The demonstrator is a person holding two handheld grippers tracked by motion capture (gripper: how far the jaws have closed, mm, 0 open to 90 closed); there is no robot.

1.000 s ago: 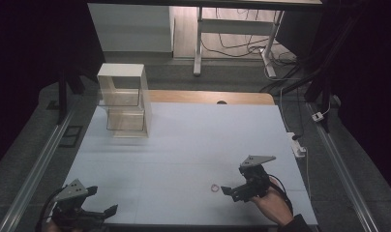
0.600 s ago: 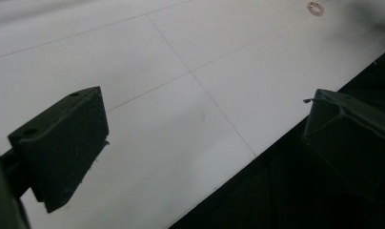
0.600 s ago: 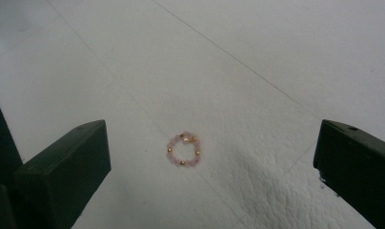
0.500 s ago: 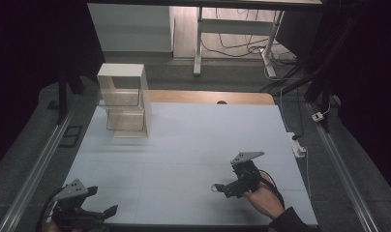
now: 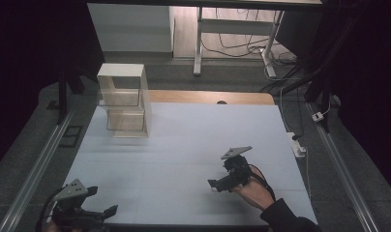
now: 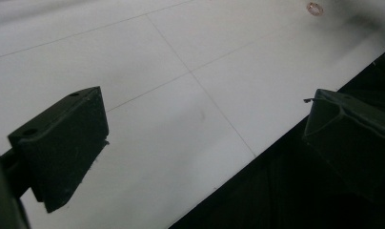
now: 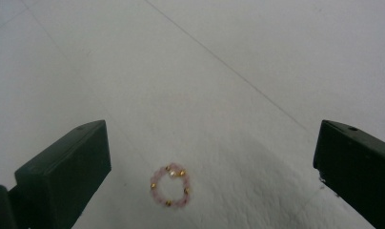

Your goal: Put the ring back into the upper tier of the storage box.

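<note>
A person's right tool [image 7: 212,176] hangs low over a small beaded ring [image 7: 170,186] of pale pink and gold beads, jaws spread wide with the ring lying flat on the pale worktop [image 5: 184,145] between them — placed, it seems, so the two black jaws can close on it from either side. In the right gripper view the ring sits a little nearer the jaw at that picture's left than the other, which suggests the tool may want a slight shift before any closing. From the high view the right tool [image 5: 217,186] reaches in over the near right part of the worktop, the hand [image 5: 251,191] behind it angled toward the centre; the ring itself is too small to make out there. The left tool [image 5: 94,212] waits at the near left edge of the worktop, well apart from the work — its jaws also stand wide and hold nothing, and in the left gripper view one jaw hangs past the worktop's edge over the dark. That view catches the ring [image 6: 315,8] as a tiny loop far off. A clear, open-sided stand [image 5: 123,99] sits at the far left of the worktop, well away from both tools — possibly where the ring is bound, though the pictures do not settle that.
</note>
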